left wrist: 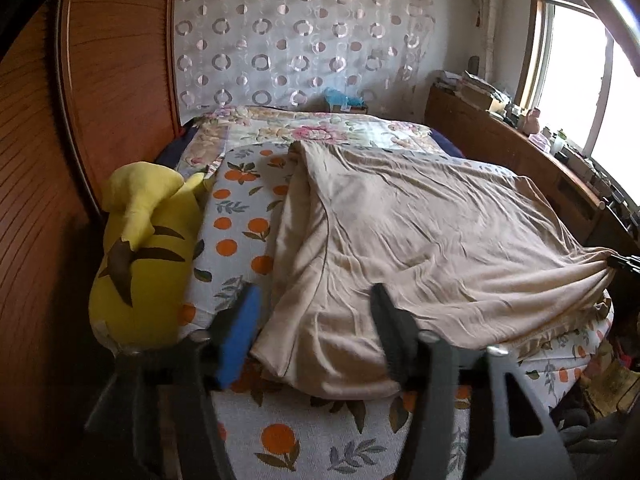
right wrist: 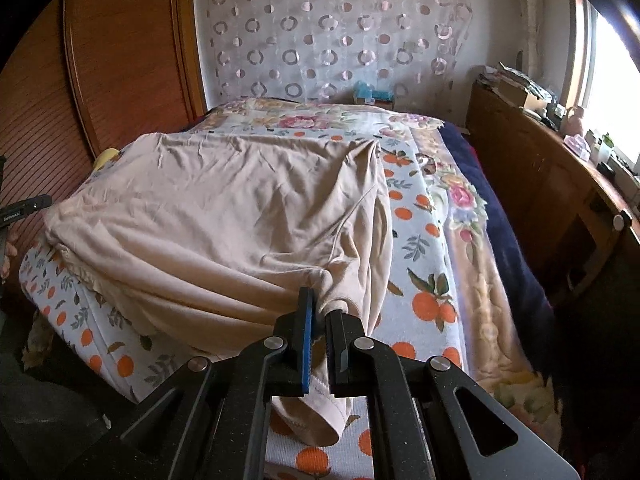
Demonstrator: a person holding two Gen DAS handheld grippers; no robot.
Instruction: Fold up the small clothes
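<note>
Lying spread on the orange-print bed cover (left wrist: 240, 216), the beige garment (left wrist: 420, 216) looks soft and light — left gripper (left wrist: 316, 320) stands wide over its near edge, right gripper (right wrist: 318, 320) pinches a corner; hems seem best to hold.

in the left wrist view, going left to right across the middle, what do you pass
wooden wardrobe → yellow plush toy → orange-print sheet → beige garment → wooden desk
</note>
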